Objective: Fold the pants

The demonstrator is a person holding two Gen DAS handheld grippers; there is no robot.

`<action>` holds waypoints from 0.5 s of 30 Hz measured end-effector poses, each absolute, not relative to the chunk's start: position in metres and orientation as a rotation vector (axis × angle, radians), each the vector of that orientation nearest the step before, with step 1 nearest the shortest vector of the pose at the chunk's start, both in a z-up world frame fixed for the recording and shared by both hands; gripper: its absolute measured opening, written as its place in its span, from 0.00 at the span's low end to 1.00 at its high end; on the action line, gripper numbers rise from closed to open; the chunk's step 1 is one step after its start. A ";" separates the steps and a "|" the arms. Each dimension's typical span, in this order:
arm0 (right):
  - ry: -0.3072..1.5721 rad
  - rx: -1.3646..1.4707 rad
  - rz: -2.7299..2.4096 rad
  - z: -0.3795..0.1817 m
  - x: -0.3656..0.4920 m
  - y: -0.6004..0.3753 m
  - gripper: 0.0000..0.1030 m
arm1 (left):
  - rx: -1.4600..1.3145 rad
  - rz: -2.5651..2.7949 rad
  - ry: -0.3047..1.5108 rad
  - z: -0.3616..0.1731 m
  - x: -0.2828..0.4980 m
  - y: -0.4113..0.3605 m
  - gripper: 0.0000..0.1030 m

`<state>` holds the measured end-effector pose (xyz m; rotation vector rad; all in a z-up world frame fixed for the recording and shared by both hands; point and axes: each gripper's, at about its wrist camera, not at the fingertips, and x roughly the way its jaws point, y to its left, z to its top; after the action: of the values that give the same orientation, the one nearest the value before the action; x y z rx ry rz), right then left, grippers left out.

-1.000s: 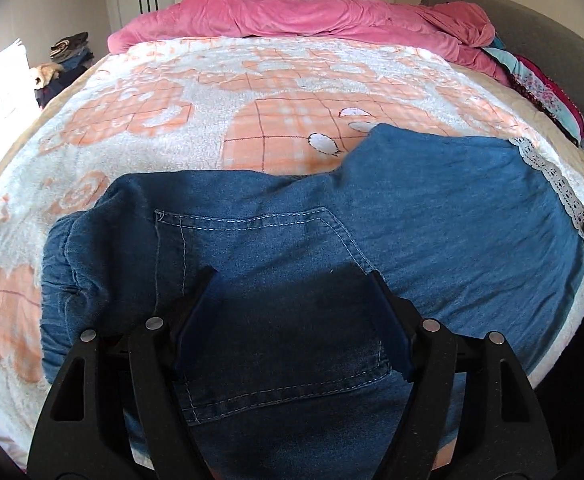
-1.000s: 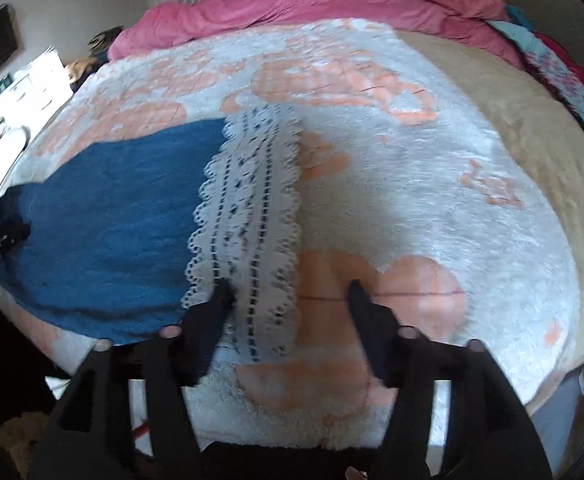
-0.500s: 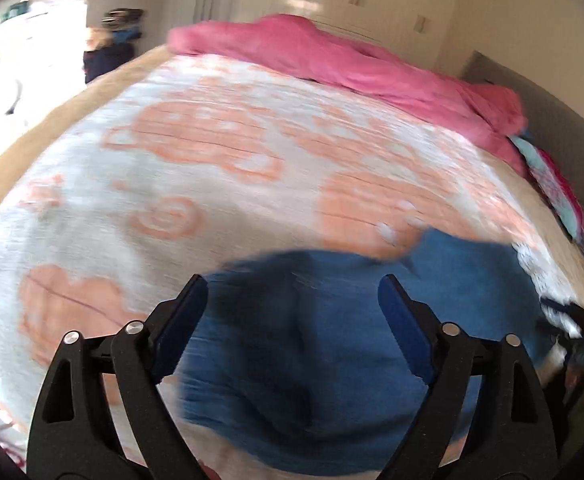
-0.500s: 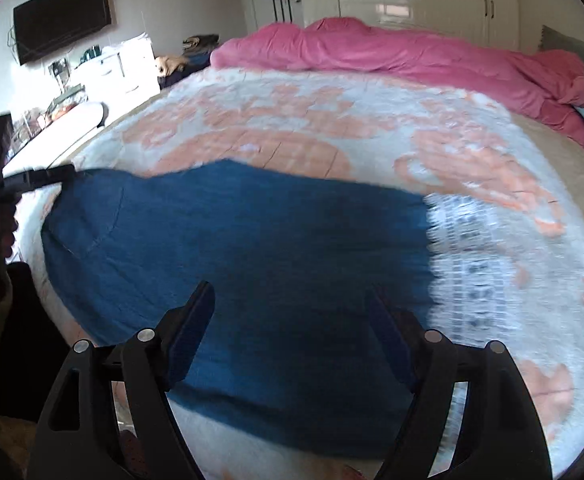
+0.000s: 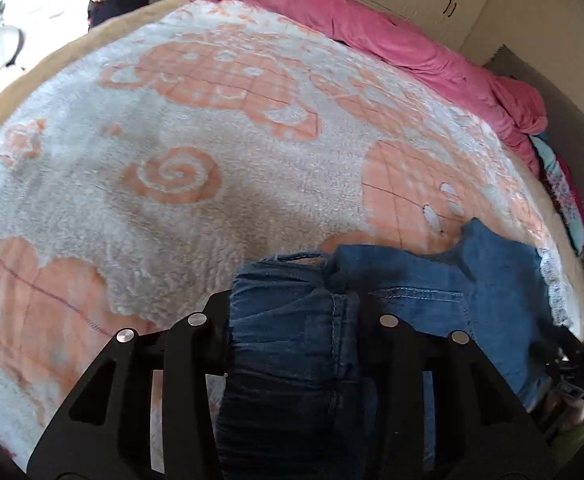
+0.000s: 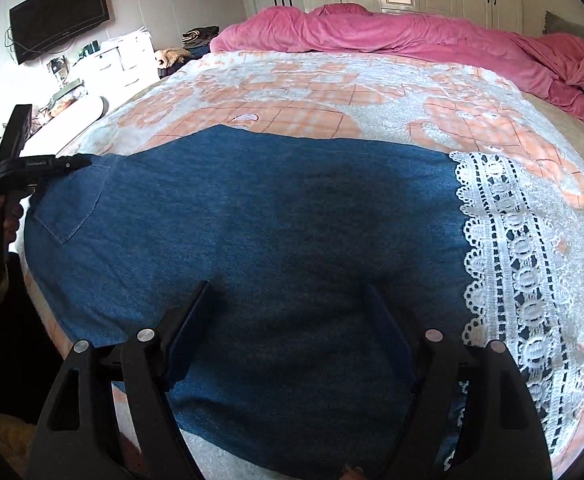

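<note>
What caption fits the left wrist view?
Left hand-held gripper closing on the bunched waistband of denim pants on a fleece blanket.

We see the pants (image 6: pixel 275 216) spread across the near edge of the bed (image 6: pixel 372 80); their lace hem (image 6: pixel 520 264) lies to the right, the waistband (image 5: pixel 292 320) bunched at the left; a duvet (image 6: pixel 392 36) heaps behind.

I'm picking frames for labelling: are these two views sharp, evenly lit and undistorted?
Left wrist view: mostly sharp, the right gripper at the edge blurred, the bed blanket bulging from fisheye. Right wrist view: sharp, a soft shadow on the denim pants, window glare washing out the white dresser.
</note>
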<state>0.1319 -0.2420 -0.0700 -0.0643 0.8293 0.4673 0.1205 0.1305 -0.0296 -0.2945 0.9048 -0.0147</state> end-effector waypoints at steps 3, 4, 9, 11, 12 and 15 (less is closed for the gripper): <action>0.827 -0.060 0.469 -0.070 0.130 -0.243 0.74 | -0.297 0.011 0.856 -0.020 0.106 0.133 0.32; 0.825 -0.062 0.469 -0.070 0.129 -0.243 0.74 | -0.275 0.032 0.854 -0.021 0.106 0.132 0.33; 0.825 -0.068 0.463 -0.071 0.128 -0.241 0.74 | -0.279 0.088 0.880 -0.041 0.118 0.138 0.57; 0.824 -0.068 0.463 -0.070 0.128 -0.241 0.74 | -0.299 0.094 0.865 -0.039 0.116 0.143 0.61; 0.823 -0.068 0.463 -0.071 0.128 -0.241 0.74 | -0.315 0.097 0.853 -0.037 0.113 0.146 0.65; 0.821 -0.062 0.464 -0.070 0.128 -0.242 0.74 | -0.350 0.133 0.786 -0.022 0.098 0.154 0.68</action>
<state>0.1280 -0.2418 -0.0697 -0.0622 0.8213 0.4645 0.0980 0.1536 -0.0217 -0.3495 0.7865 0.1327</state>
